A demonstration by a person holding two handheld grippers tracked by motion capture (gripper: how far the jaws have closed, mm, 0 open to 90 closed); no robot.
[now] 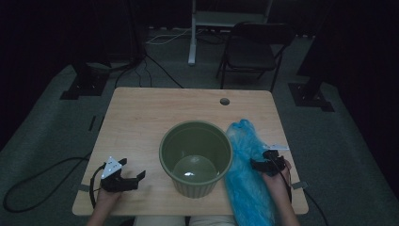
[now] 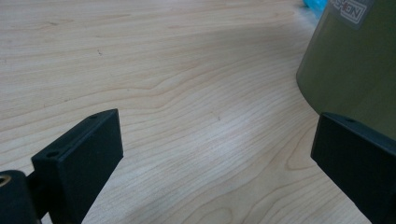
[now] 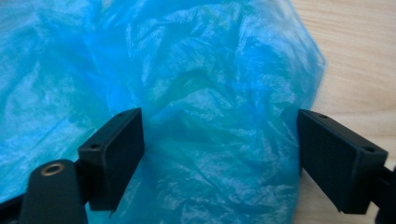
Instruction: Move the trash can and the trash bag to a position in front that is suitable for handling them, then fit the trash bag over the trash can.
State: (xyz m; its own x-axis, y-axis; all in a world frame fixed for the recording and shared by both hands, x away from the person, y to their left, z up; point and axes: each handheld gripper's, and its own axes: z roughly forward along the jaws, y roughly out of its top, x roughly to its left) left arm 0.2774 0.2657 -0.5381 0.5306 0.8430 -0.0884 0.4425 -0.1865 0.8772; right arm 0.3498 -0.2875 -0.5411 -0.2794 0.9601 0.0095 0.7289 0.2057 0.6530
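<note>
Right, crinkled blue plastic bag (image 1: 247, 179) lies beside the olive bucket (image 1: 196, 157) on the worktop (image 1: 141, 122); right claw (image 3: 219, 154) gapes over it, left claw (image 2: 215, 154) wide, empty.

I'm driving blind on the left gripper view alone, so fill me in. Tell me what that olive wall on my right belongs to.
Observer: It's a green bucket standing upright mid-table, empty inside.
Operator: Report what the other tool is over.
Observer: The right tool is open, its jaws either side of a crumpled blue plastic bag.
Operator: Place that bag for me.
Observer: It lies along the bucket's right side, its near end hanging over the table's near edge.
</note>
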